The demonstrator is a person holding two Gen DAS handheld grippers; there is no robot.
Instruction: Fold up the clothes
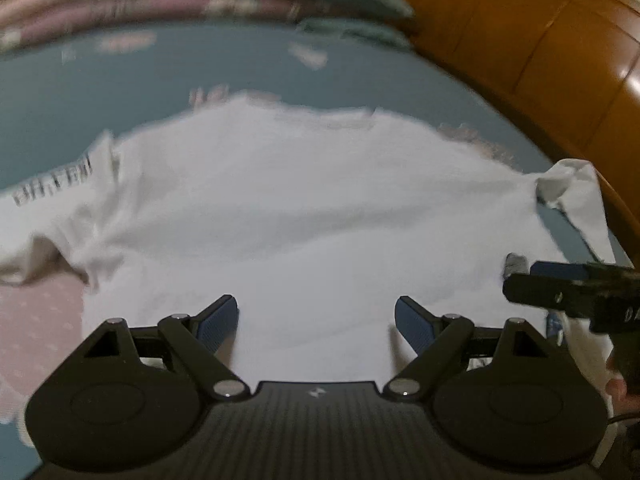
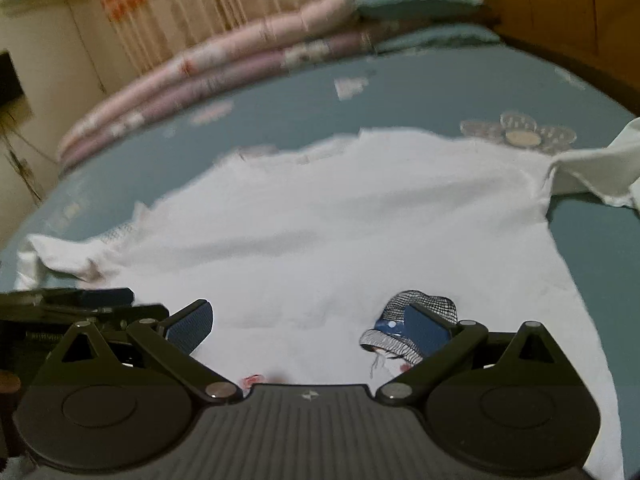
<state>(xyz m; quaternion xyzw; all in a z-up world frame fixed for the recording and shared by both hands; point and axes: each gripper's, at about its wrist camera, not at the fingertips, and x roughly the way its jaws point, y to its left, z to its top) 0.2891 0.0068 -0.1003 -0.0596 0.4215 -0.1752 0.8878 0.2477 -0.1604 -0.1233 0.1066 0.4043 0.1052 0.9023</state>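
A white T-shirt [image 1: 304, 208] lies spread flat on a bed covered by a teal sheet [image 1: 120, 80]. Its sleeves reach out to either side: one carries blurred dark lettering [image 1: 52, 180], the other [image 2: 592, 176] is rumpled and lifted at its end. Near the hem is a small printed figure in a blue and netted hat [image 2: 408, 324].

The left hand-held gripper [image 1: 316, 320] hovers over the shirt's lower part, its blue-padded jaws spread wide with nothing between them. The right hand-held gripper [image 2: 308, 324] is just beside it, also over the hem, jaws wide apart and holding nothing; one blue pad [image 2: 428, 332] overlaps the printed figure in the view.

Beyond the shirt, a flower pattern [image 2: 520, 132] shows on the sheet. At the far edge of the bed lie folded pink quilts [image 2: 224, 68] and teal pillows [image 2: 416, 0]. A glossy wooden headboard [image 1: 540, 48] curves along one side, and a striped curtain [image 2: 200, 0] hangs behind the quilts.
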